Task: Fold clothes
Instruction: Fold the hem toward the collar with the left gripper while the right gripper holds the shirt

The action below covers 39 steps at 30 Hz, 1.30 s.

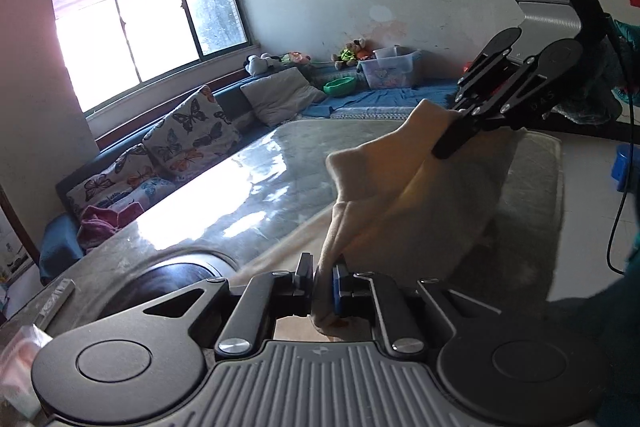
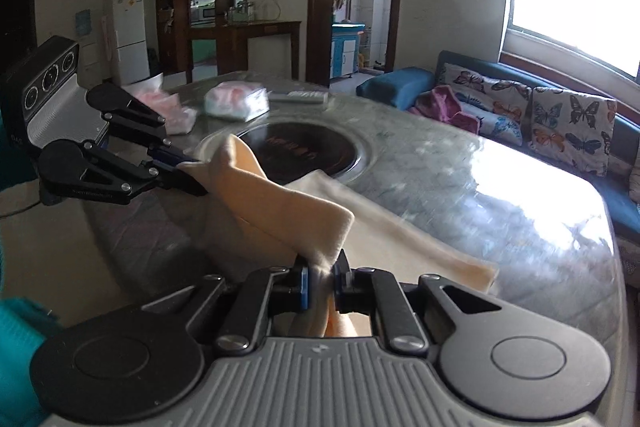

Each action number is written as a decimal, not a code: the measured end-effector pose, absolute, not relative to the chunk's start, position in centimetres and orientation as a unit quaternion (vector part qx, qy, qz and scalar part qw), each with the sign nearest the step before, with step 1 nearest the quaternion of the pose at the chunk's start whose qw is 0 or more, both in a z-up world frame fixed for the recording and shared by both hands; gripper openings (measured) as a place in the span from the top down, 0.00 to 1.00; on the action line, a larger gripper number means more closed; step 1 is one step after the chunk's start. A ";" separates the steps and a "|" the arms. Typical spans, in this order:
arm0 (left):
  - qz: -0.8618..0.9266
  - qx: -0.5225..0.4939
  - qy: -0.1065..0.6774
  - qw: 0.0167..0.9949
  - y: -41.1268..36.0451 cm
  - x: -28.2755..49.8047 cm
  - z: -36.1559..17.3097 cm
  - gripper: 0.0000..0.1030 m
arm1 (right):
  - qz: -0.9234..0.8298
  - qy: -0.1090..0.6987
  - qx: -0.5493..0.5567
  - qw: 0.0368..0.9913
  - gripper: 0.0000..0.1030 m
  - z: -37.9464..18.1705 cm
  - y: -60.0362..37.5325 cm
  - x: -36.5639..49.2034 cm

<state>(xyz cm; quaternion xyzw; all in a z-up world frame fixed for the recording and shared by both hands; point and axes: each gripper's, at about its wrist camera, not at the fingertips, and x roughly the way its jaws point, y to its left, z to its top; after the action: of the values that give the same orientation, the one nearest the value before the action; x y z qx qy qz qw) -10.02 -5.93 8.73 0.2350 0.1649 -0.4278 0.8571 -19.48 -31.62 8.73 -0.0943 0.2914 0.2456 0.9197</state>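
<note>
A cream cloth (image 1: 400, 195) hangs lifted between both grippers over the marble table (image 1: 248, 187). My left gripper (image 1: 322, 285) is shut on one edge of it. My right gripper (image 1: 448, 143), at upper right in the left wrist view, is shut on the other edge. In the right wrist view the cloth (image 2: 288, 211) runs from my right gripper (image 2: 322, 277), shut on it, across to my left gripper (image 2: 188, 173). Part of the cloth lies flat on the table (image 2: 500, 187) ahead.
A round black hob (image 2: 304, 151) is set into the table behind the cloth. Plastic packets (image 2: 236, 101) and a remote (image 2: 300, 95) lie at the table's far end. A sofa with butterfly cushions (image 2: 568, 123) runs along the window side. A cable (image 1: 618, 219) hangs at right.
</note>
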 end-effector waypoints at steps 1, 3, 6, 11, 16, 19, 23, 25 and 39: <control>-0.425 0.238 0.166 0.857 -6.4 -8.9 8.8 0.90 | 0.244 0.292 -0.095 0.920 0.91 9.0 -31.9 -18.3; -0.420 0.246 0.168 0.857 -7.4 -6.7 8.7 0.90 | 0.240 0.293 -0.097 0.920 0.91 9.4 -32.4 -16.0; -0.408 0.248 0.182 0.860 -9.0 -3.0 7.8 0.90 | 0.231 0.303 -0.105 0.918 0.91 9.2 -32.8 -11.9; -0.381 0.232 0.233 0.864 -10.9 2.2 4.6 0.86 | 0.205 0.335 -0.089 0.915 0.91 6.2 -33.5 -6.0; -0.341 0.195 0.272 0.878 -10.3 4.8 2.4 0.82 | 0.158 0.344 -0.056 0.924 0.80 2.1 -34.3 -3.8; -0.314 0.190 0.277 0.888 -9.6 5.2 2.0 0.82 | 0.132 0.329 -0.028 0.935 0.77 1.3 -35.3 -4.3; -0.268 0.183 0.276 0.905 -9.0 4.9 2.7 0.82 | 0.109 0.323 -0.003 0.940 0.68 1.5 -37.3 -5.9; -0.267 0.170 0.265 0.911 -8.8 4.4 3.6 0.82 | 0.100 0.327 0.001 0.940 0.67 1.5 -38.0 -6.9; -0.346 0.126 0.305 0.878 -14.9 2.9 3.8 0.82 | 0.067 0.339 0.015 0.938 0.92 -0.3 -39.1 -7.3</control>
<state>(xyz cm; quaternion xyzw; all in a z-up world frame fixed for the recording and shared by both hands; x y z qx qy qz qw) 2.86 -14.89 3.78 0.1262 0.3049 -0.3456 0.8784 -7.32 -39.11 -0.29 0.0155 0.3395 0.0670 0.9381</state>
